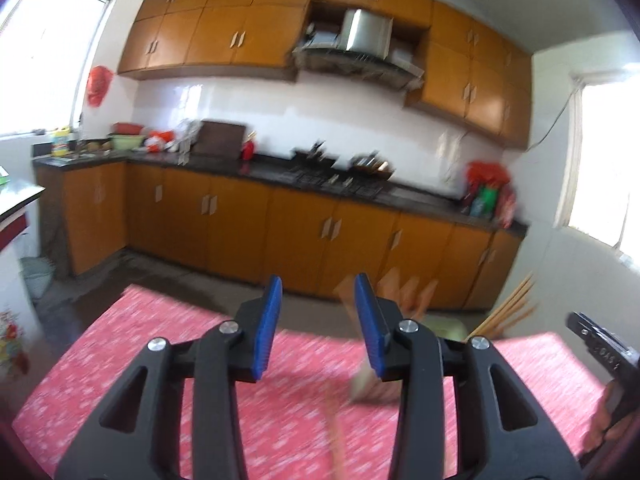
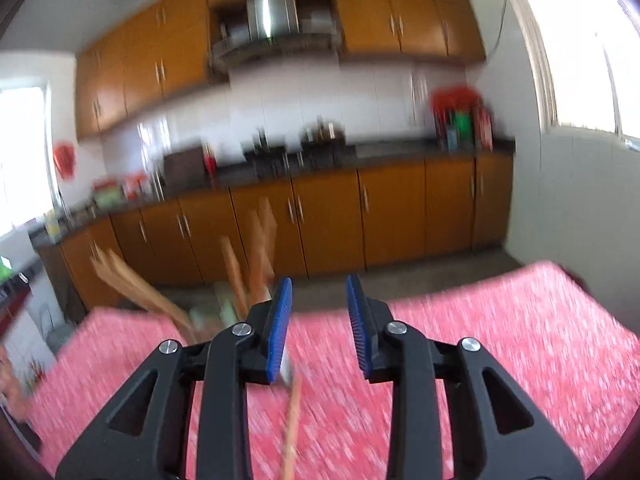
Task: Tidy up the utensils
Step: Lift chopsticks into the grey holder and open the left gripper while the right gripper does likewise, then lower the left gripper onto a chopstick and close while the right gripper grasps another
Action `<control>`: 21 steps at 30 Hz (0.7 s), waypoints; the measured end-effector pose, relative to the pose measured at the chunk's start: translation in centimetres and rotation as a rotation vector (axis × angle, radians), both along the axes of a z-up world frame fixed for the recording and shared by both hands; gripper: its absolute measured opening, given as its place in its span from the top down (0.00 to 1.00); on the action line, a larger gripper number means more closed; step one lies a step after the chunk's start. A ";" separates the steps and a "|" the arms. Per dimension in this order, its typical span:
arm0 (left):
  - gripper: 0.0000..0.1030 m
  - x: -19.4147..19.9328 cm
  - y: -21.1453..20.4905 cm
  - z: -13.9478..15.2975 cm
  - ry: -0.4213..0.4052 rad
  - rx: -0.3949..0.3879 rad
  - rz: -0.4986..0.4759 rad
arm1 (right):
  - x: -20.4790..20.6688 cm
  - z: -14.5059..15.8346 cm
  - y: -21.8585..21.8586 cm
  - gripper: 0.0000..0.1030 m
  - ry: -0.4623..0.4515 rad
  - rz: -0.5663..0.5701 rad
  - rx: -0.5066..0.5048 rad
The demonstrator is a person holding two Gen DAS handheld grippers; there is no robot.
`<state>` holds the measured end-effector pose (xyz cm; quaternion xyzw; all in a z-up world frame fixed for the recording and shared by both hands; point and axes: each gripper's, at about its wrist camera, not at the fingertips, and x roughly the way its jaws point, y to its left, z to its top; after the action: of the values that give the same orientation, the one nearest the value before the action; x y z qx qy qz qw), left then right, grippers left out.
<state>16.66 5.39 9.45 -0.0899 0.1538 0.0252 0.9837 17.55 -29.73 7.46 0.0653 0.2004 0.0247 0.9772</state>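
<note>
The left gripper (image 1: 318,320) is seen parted, nothing caught between its blue pads (image 1: 267,326); the right gripper (image 2: 318,322) is likewise parted and empty-handed. Below the jaws in both views, a blurred wooden utensil (image 2: 293,420) is laid on the pink tablecloth (image 2: 500,360), its long axis running away from the camera, its pale end just beside the right gripper's left pad; whether it is touched cannot be told. Beyond the left gripper's right finger, wooden utensils (image 1: 404,288) are stood upright in a pale green holder (image 1: 446,326), handles splayed upward, chopsticks (image 1: 508,312) leaning right. Orange cabinets (image 1: 304,224) are ranged behind.
</note>
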 end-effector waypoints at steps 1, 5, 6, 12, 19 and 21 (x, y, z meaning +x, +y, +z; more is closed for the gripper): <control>0.62 0.0 0.5 -1.5 0.041 0.016 0.015 | 0.3 -2.1 -0.1 0.71 0.068 0.004 -0.011; 0.62 0.4 2.0 -7.7 0.232 -0.001 0.003 | 0.6 -9.2 0.9 0.71 0.291 0.091 0.012; 0.62 0.5 2.0 -9.1 0.272 -0.008 -0.004 | 0.5 -11.0 1.6 0.72 0.340 0.125 0.024; 0.62 0.7 0.3 -14.4 0.419 -0.060 -0.091 | 0.0 -16.4 5.4 0.73 0.480 0.201 -0.013; 0.62 0.9 -4.1 -17.4 0.515 -0.001 -0.169 | 1.0 -16.9 4.6 0.92 0.487 0.099 -0.042; 0.63 1.3 -5.2 -18.1 0.533 0.011 -0.185 | 1.3 -17.0 3.4 0.92 0.494 0.067 -0.004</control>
<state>17.98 0.22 -8.61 -0.0601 0.4143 -0.0409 0.9072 18.88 -26.33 -9.56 0.0609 0.4354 0.0401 0.8973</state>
